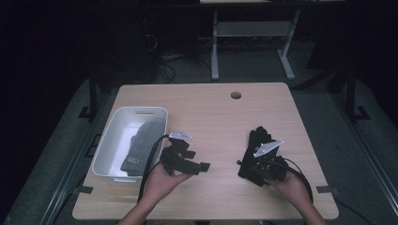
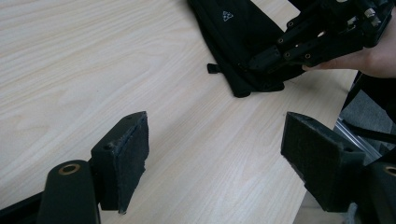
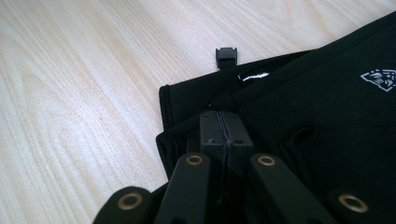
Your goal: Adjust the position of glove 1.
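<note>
Near table's front edge (image 1: 206, 213), black glove (image 1: 253, 150)

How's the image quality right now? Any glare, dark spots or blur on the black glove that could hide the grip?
High view: dim, the room black; the black glove merges with the right claw. Right gripper view: evenly lit and sharp, one glossy highlight near the cuff, jaws pressed together at the glove's edge. Left gripper view: bright table, the open left claw slightly soft up close.
</note>
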The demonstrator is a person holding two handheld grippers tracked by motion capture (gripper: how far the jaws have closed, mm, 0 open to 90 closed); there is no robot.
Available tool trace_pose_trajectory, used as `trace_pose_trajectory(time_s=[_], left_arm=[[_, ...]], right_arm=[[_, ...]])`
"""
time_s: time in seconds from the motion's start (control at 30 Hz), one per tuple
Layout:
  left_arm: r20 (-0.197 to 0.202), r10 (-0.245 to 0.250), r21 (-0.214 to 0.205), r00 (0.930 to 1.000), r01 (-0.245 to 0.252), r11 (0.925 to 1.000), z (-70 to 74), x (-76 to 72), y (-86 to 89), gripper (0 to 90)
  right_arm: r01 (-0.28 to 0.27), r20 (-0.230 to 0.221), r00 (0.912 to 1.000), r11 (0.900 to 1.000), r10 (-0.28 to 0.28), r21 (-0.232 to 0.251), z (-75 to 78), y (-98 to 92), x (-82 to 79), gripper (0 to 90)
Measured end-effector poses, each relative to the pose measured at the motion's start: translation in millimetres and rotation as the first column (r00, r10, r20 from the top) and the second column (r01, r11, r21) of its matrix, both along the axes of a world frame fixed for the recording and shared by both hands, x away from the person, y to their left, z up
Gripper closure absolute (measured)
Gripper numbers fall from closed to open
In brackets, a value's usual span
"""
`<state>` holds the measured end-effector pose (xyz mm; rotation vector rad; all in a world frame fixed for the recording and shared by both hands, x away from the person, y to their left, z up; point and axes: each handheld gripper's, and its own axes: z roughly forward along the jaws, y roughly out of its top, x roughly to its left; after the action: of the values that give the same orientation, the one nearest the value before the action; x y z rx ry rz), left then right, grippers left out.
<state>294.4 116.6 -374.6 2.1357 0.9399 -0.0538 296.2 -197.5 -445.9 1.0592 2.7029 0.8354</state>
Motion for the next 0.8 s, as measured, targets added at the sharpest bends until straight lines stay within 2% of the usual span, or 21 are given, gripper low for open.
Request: trace_pose_trajectory(time_s=[0.23, 0.57, 0.8], left_arm=[[-0.002, 0.004, -0.003, 1.0000, -0.004, 1.0000, 0.5, 1.3, -0.3, 23.2], [0.003, -0.005, 0.000, 1.0000, 0.005, 1.0000, 1.1, 1.3, -2.4, 23.2], [0.001, -0.008, -0.002, 1.0000, 0.008, 1.0000, 0.2, 1.1, -4.4, 23.2]], right_arm=[[0.031, -0.015, 0.9994, 0.9987, -0.031, 0.040, 5.3, -5.1, 0.3, 90.0], [0.065, 0.020, 0.9975, 0.9943, -0.067, 0.085, 31.1, -0.1, 2.6, 90.0], [0.070, 0.005, 0.9975, 0.9929, -0.071, 0.096, 27.2, 13.2, 12.4, 89.5]])
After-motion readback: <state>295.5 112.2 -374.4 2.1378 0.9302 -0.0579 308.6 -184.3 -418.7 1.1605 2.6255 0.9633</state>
